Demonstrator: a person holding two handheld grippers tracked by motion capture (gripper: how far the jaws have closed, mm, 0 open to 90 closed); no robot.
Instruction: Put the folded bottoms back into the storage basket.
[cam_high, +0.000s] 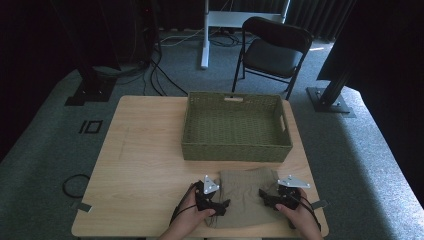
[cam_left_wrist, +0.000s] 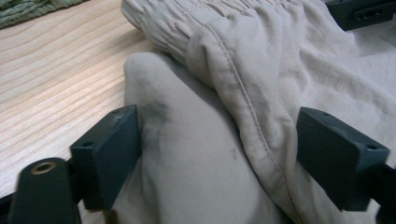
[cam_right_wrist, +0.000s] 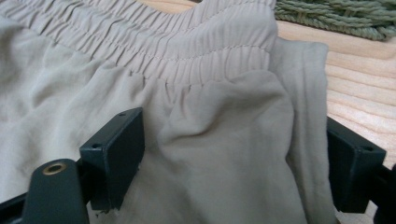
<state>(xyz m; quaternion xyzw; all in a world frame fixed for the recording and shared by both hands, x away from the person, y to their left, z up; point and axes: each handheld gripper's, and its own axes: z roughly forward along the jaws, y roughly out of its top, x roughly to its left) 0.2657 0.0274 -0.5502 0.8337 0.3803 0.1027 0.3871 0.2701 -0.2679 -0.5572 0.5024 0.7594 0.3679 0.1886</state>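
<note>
From the high view, folded beige shorts (cam_high: 246, 196) lie at the near edge of the wooden table (cam_high: 145, 150), just in front of a woven green basket (cam_high: 235, 126), with bare wood open to the left; the left gripper (cam_high: 216, 205) and right gripper (cam_high: 267, 198) sit at the cloth's two sides, their tips too small to read. In the left gripper view, the jaws stand apart around a soft bunched fold below the gathered waistband (cam_left_wrist: 224, 11), both pads against cloth. In the right gripper view, the jaws likewise straddle a rumpled corner, spread wide; whether they pinch it I cannot tell.
</note>
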